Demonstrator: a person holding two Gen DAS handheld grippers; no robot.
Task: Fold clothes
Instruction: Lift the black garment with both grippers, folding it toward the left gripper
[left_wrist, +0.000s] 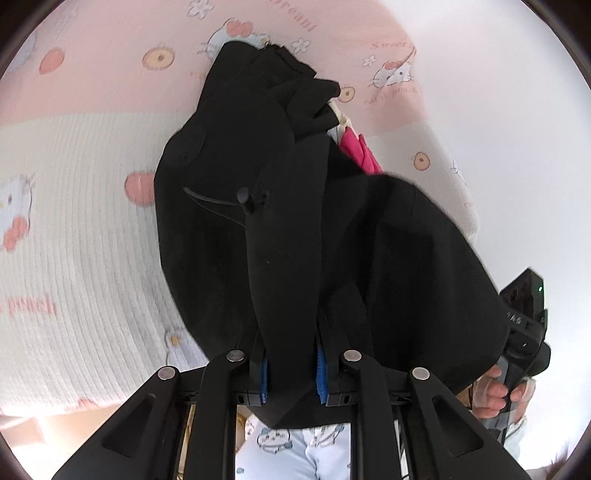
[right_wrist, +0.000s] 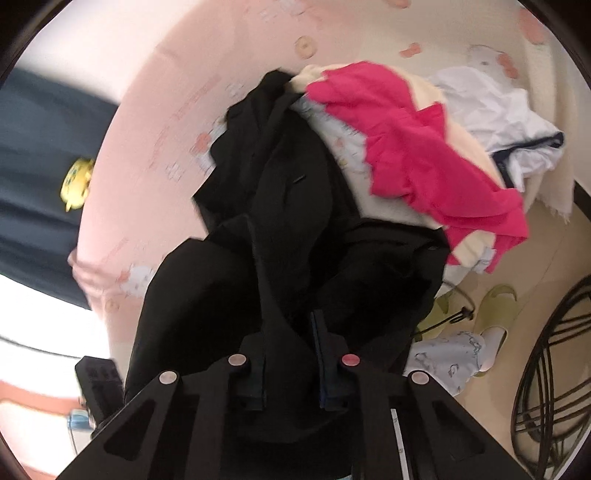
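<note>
Only the right wrist view shows the pink garment (right_wrist: 424, 162) and white shirt (right_wrist: 495, 110) piled on the bed (right_wrist: 155, 122). Both the left gripper (left_wrist: 291, 369) and right gripper (right_wrist: 290, 354) have jaws pinching the black garment (left_wrist: 280, 206), which hangs over the bed

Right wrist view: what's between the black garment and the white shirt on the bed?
The pink garment over a cream cloth lies between black garment and white shirt.

A pink-and-cream cartoon-cat bedspread (left_wrist: 74, 229) covered the bed, a yellow toy (right_wrist: 77, 182) sat against a dark blue surface beyond its edge, green slippers (right_wrist: 493, 306) rested on the floor, and a black wire rack (right_wrist: 554, 387) stood nearby.
</note>
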